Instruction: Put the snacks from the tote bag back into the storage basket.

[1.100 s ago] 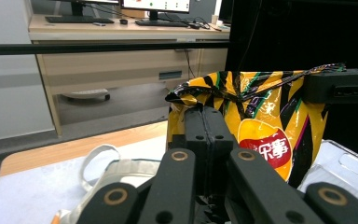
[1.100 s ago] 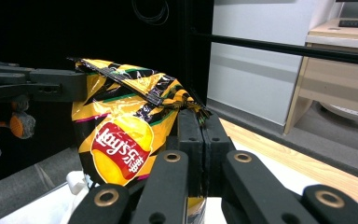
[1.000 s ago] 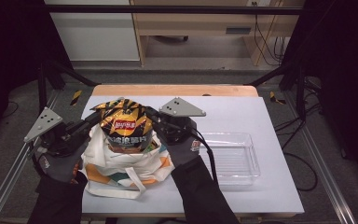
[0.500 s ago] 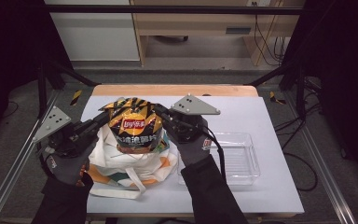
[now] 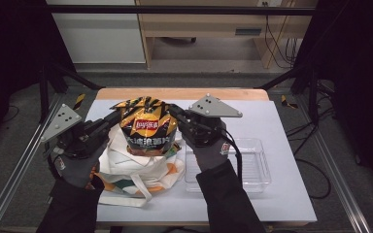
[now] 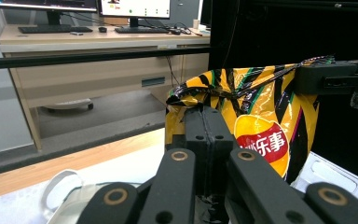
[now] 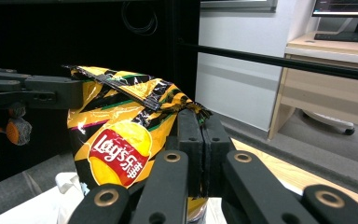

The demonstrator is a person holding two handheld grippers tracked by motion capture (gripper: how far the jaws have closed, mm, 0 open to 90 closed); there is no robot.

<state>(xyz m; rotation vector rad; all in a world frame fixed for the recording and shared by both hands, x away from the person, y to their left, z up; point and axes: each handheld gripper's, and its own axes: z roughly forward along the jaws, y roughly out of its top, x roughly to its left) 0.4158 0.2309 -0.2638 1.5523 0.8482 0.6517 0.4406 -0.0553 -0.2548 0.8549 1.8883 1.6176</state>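
Pinching the top corners of the Lay's chip bag [image 5: 148, 127], left gripper [image 6: 204, 122] and right gripper [image 7: 200, 122] are clamped tight on light, crinkly, crushable foil best held by its seam.

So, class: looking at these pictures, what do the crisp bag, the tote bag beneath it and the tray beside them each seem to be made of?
Crisp bag: probably glossy printed plastic or foil film; it shines and creases sharply where pinched.
Tote bag: looks like matte off-white woven cloth; it folds softly, with flat strap handles.
Tray: seems clear, rigid plastic; the white table shows through it.
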